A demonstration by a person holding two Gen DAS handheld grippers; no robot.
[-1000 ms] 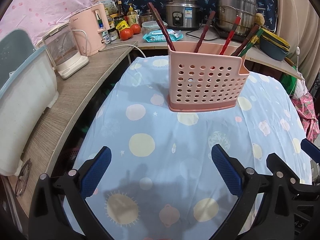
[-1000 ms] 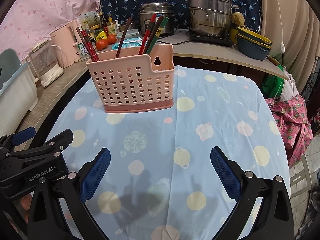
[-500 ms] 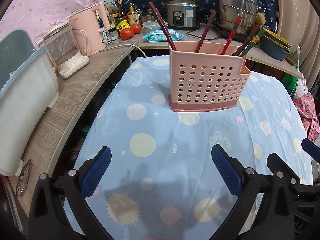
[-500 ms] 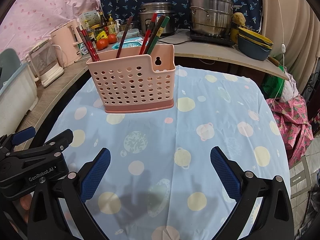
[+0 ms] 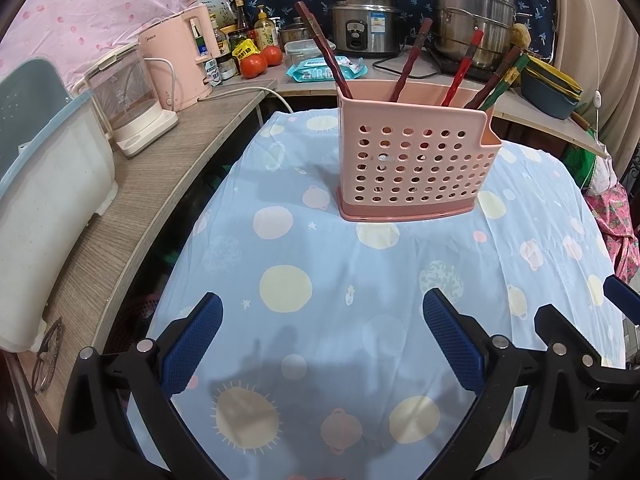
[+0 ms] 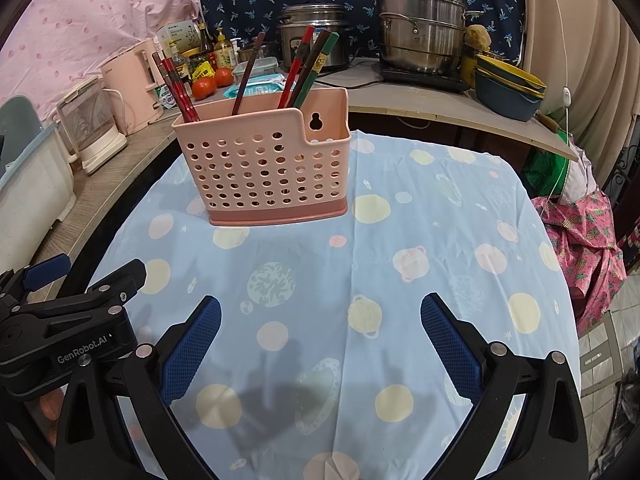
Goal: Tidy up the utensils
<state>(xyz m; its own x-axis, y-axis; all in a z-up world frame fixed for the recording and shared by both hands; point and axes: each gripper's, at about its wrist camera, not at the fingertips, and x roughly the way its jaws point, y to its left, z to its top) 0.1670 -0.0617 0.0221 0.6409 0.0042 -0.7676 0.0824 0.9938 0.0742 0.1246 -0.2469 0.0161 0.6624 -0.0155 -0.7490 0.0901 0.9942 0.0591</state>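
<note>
Black left tool (image 6: 60, 276), "GenRobot.AI" label.

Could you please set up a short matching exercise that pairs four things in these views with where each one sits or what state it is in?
Things:
1. chopsticks
2. pink holder
3. tomatoes
4. left gripper

Places or states:
A. on the counter beside the bottles
B. open and holding nothing, above the tablecloth
C. standing upright inside the perforated basket
D. resting on the blue patterned cloth

Pairs: 1-C, 2-D, 3-A, 4-B
</note>
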